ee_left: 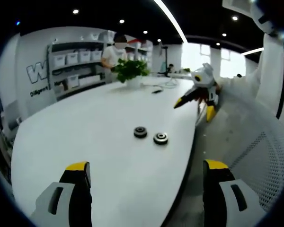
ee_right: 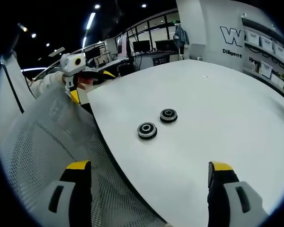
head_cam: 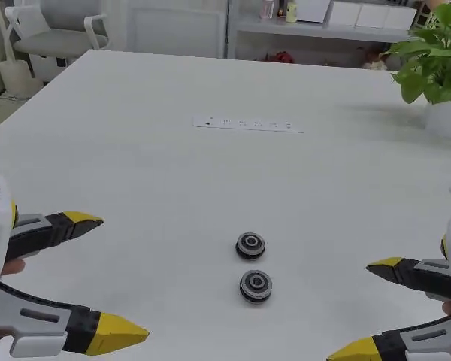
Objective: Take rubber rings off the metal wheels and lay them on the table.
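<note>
Two metal wheels lie flat on the white table (head_cam: pixel 135 150), toward its near edge. The far wheel (head_cam: pixel 250 245) and the near wheel (head_cam: pixel 255 286) sit just beside each other without touching. Each has a dark rubber ring (head_cam: pixel 240 247) around its rim.

We hold the left tool (head_cam: pixel 124 276) low at the table's near left and the right tool (head_cam: pixel 349 310) at the near right. Both have their yellow-tipped jaws spread wide with nothing between them, and both are well apart from the wheels.

The tabletop is plain and matte. A pale socket strip (head_cam: pixel 248 124) is set into it farther back, and a potted plant (head_cam: pixel 436 56) stands at its far right side.

Beyond the far edge we see a white office chair (head_cam: pixel 56 30) and a shelf (head_cam: pixel 323 28) holding small items. The left gripper view adds wall shelving (ee_left: pixel 71 61) with white bins under a dark ceiling with spot lights. In the right gripper view, grey chair mesh (ee_right: pixel 47 142) lies beside the table's edge.
</note>
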